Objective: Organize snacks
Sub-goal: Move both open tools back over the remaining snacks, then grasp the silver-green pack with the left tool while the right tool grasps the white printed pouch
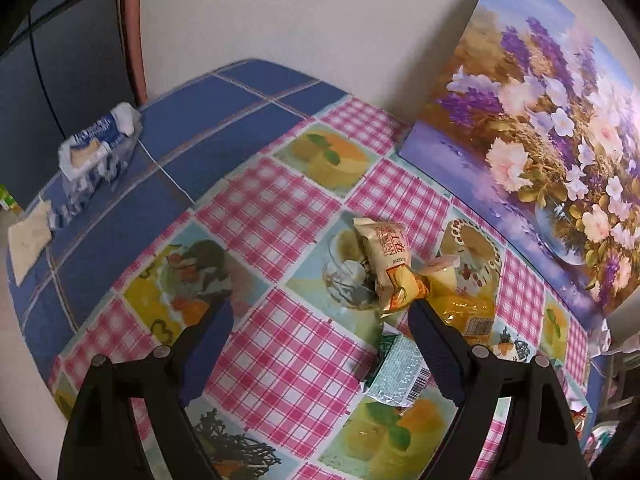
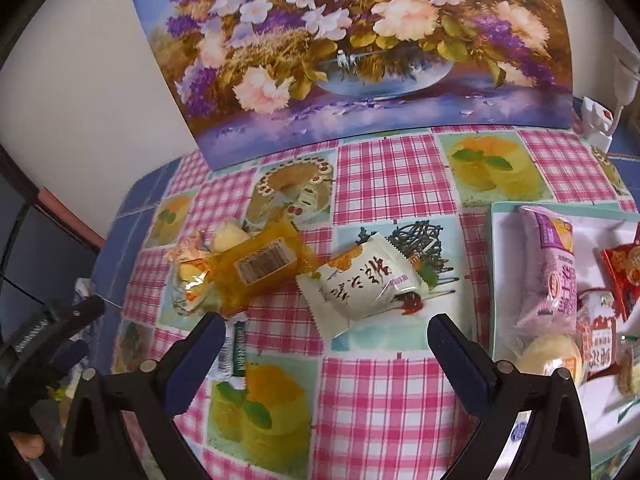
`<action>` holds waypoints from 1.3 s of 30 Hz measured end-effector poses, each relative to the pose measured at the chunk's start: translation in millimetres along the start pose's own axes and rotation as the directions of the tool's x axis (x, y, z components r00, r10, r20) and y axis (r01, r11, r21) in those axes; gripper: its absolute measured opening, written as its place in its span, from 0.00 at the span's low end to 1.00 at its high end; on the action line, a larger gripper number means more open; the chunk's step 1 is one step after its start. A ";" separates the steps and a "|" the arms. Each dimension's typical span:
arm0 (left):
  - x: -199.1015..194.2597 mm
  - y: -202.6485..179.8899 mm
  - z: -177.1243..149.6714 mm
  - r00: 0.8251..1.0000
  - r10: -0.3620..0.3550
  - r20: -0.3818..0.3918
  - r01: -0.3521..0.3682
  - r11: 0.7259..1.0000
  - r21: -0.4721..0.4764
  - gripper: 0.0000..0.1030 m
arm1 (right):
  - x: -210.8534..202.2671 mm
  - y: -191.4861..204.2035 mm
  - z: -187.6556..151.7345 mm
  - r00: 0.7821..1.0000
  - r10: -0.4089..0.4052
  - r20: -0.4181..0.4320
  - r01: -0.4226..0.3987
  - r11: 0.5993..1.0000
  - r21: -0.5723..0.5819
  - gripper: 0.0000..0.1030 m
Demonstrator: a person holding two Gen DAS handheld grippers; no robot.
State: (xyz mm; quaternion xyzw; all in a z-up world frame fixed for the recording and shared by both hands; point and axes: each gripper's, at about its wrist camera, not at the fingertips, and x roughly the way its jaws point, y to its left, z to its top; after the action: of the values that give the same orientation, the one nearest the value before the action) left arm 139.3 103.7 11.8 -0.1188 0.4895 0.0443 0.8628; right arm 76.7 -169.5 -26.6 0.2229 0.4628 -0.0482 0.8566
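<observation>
My left gripper (image 1: 320, 312) is open and empty above the checked tablecloth; a beige and orange snack packet (image 1: 390, 264) lies just beyond its right finger, with a yellow wrapped snack (image 1: 466, 312) and a green and white packet (image 1: 400, 372) beside it. My right gripper (image 2: 326, 326) is open and empty, with a white packet with black writing (image 2: 360, 284) lying just beyond it between the fingers. The yellow wrapped snack (image 2: 260, 266) lies to its left. A white tray (image 2: 500, 280) at the right holds a purple packet (image 2: 550, 268), a red packet (image 2: 624, 272) and several other snacks.
A flower painting (image 2: 360, 48) leans on the wall at the table's back edge. A blue and white bread bag (image 1: 100, 148) and a flat pale piece (image 1: 28, 240) lie on the blue cloth at the far left. The left gripper (image 2: 44, 332) shows at the right wrist view's left edge.
</observation>
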 end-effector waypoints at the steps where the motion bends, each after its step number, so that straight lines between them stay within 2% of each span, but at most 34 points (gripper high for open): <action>1: 3.9 -2.3 -0.6 1.000 -0.008 -0.011 0.008 1.000 0.007 0.87 | 4.6 -0.8 1.0 1.000 -0.017 -0.004 0.016 1.000 -0.005 0.99; 5: 29.6 -21.0 -8.8 0.994 -0.058 -0.095 0.062 0.997 0.048 0.87 | 19.5 -8.4 4.5 0.999 -0.047 -0.025 0.047 0.999 -0.006 0.99; 11: 62.4 -49.0 -23.9 0.977 -0.079 -0.198 0.102 0.989 0.108 0.87 | 37.4 -20.2 12.8 0.997 -0.060 -0.038 0.060 0.998 0.008 0.98; 20: 87.5 -68.9 -35.8 0.957 -0.082 -0.280 0.132 0.978 0.163 0.87 | 55.2 -36.4 27.4 0.998 -0.062 -0.022 0.063 0.997 0.033 0.95; 22: 90.8 -71.8 -38.4 0.953 -0.080 -0.291 0.137 0.974 0.179 0.85 | 57.9 -41.1 29.6 0.998 -0.059 -0.022 0.060 0.997 0.041 0.94; 24: 92.8 -75.5 -39.8 0.953 -0.076 -0.293 0.137 0.971 0.195 0.79 | 60.6 -44.1 31.0 0.998 -0.055 -0.023 0.056 0.997 0.050 0.94; 26: 95.2 -80.3 -41.3 0.953 -0.070 -0.294 0.135 0.969 0.207 0.62 | 62.9 -43.9 31.5 0.999 -0.044 -0.024 0.045 0.998 0.050 0.93; 27: 96.8 -82.7 -41.9 0.953 -0.070 -0.296 0.137 0.968 0.212 0.60 | 64.1 -42.6 31.7 0.999 -0.043 -0.023 0.043 0.998 0.043 0.93; 31: 97.6 -90.7 -41.8 0.961 -0.058 -0.271 0.125 0.963 0.238 0.58 | 72.3 -33.3 30.5 0.998 -0.045 -0.032 0.045 0.999 -0.001 0.93; 35: 99.4 -85.6 -36.6 0.967 -0.055 -0.250 0.108 0.973 0.202 0.57 | 80.9 -23.1 26.1 0.997 -0.060 -0.051 0.057 0.997 -0.055 0.93; 39: 99.4 -74.9 -31.7 0.971 -0.038 -0.235 0.077 0.984 0.160 0.57 | 88.5 -11.7 20.9 0.992 -0.107 -0.061 0.099 0.986 -0.131 0.93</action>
State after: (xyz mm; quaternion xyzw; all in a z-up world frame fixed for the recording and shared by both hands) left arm 178.7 19.3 -76.7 -0.0641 0.5849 -0.0362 0.8078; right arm 139.7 -177.9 -92.8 0.1450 0.5046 -0.0551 0.8493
